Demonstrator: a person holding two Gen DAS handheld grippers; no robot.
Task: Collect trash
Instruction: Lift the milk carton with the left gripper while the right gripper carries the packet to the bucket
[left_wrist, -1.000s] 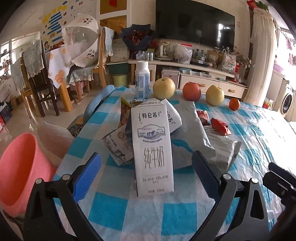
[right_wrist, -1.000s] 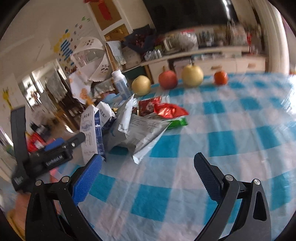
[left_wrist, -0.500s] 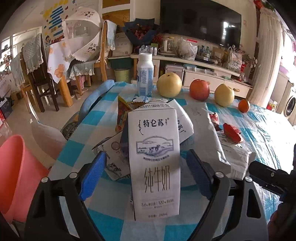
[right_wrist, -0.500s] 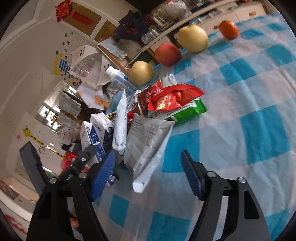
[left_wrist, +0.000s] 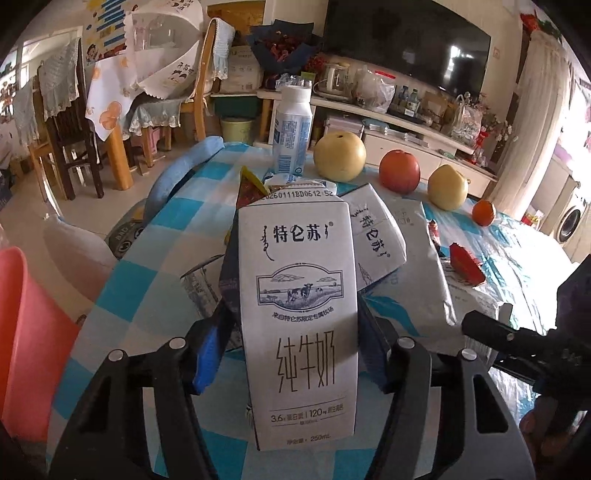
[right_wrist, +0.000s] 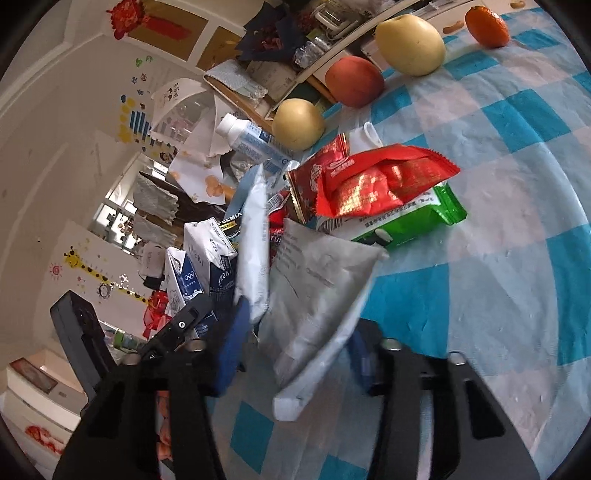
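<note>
A white milk carton (left_wrist: 299, 295) stands upright on the blue-checked tablecloth (left_wrist: 147, 288). My left gripper (left_wrist: 291, 347) has closed on its two sides. A second carton (left_wrist: 376, 232) and a grey-white pouch (left_wrist: 417, 266) lean behind it. In the right wrist view my right gripper (right_wrist: 295, 339) has its jaws around the lower end of a grey pouch (right_wrist: 317, 291) and looks shut on it. Red snack wrappers (right_wrist: 373, 181) and a green packet (right_wrist: 406, 218) lie beyond it. The cartons (right_wrist: 195, 266) show at the left.
A pink bin (left_wrist: 26, 339) stands off the table's left edge. A white bottle (left_wrist: 291, 129), two pears (left_wrist: 340, 155), an apple (left_wrist: 399, 170) and an orange (left_wrist: 484, 212) line the far side. Chairs stand on the left, a TV stand behind.
My left gripper moved forward and closed on the milk carton. My right gripper swung left to the trash pile and narrowed around the grey pouch.
</note>
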